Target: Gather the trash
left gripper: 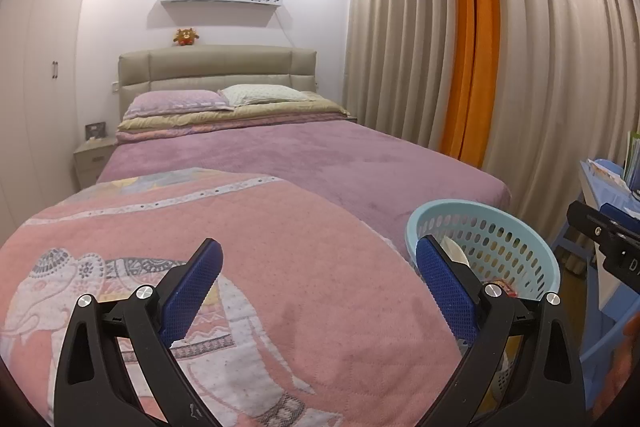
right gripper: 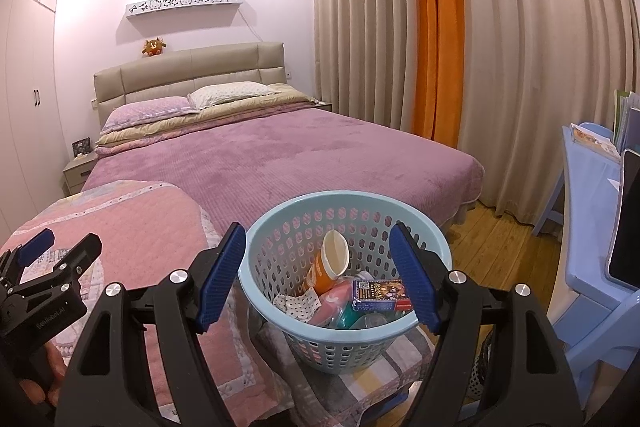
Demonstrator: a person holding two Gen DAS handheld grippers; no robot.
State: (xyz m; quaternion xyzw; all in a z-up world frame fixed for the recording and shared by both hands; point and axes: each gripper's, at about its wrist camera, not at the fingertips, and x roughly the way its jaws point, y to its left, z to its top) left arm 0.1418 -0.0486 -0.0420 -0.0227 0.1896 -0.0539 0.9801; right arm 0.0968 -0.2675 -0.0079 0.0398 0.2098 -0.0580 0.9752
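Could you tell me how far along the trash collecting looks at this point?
Done: the light blue perforated plastic basket already holds an orange paper cup, a printed cardboard box and crumpled wrappers. In hand: nothing; the left gripper and right gripper are open and empty. Left: no loose trash shows on the pink quilt.

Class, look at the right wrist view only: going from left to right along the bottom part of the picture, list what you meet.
Left gripper → pink elephant quilt → light blue basket holding trash → wooden floor → blue plastic desk.
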